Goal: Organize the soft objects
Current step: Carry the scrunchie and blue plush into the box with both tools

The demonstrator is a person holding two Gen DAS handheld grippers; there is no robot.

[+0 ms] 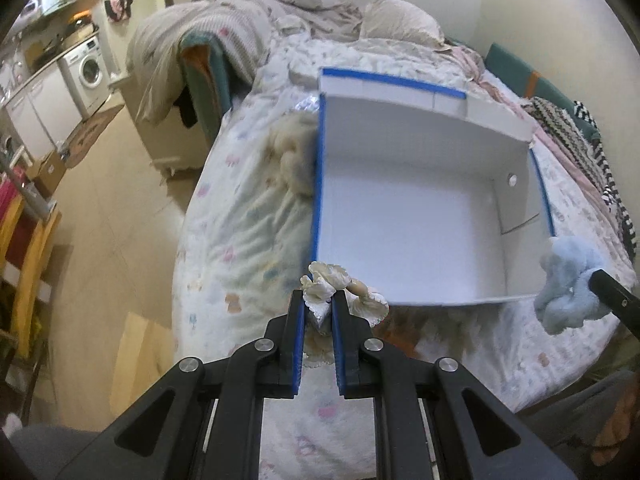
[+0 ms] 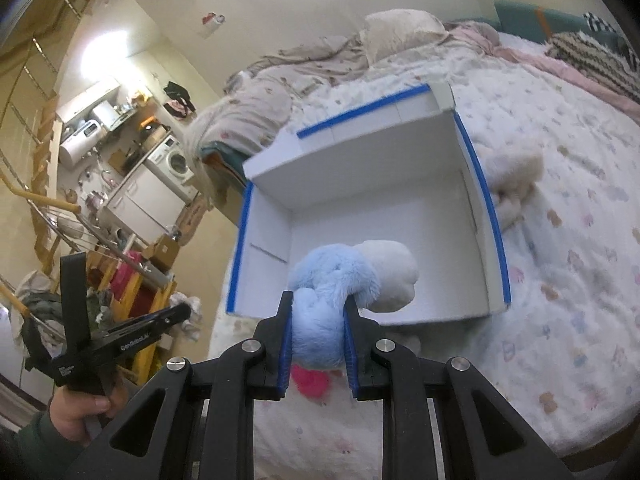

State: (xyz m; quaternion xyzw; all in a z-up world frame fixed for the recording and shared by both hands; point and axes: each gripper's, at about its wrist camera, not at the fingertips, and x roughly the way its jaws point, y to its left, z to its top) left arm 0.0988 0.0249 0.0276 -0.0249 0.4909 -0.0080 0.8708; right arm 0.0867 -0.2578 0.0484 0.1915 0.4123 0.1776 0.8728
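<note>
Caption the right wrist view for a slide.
Right gripper holds a blue plush over an empty white box on the bed.

Fluffy blue plush toy (image 2: 320,300), smooth matt white box (image 1: 400,216) perhaps cardboard, soft quilted cloth bedcover (image 1: 248,216)

- We read "GenRobot.AI" in white letters on the black body of the left gripper (image 2: 132,322), which a hand (image 2: 82,410) holds at the lower left of the right wrist view.
- We see a smaller line of white print on the same black body, nearer the hand, too small to read.
- We see dark lettering on the brown mat (image 1: 94,130) that lies on the floor before the washing machine (image 1: 89,67) in the left wrist view; it is blurred and we cannot make it out.
- We find no other legible text, number or sign in either view.
</note>
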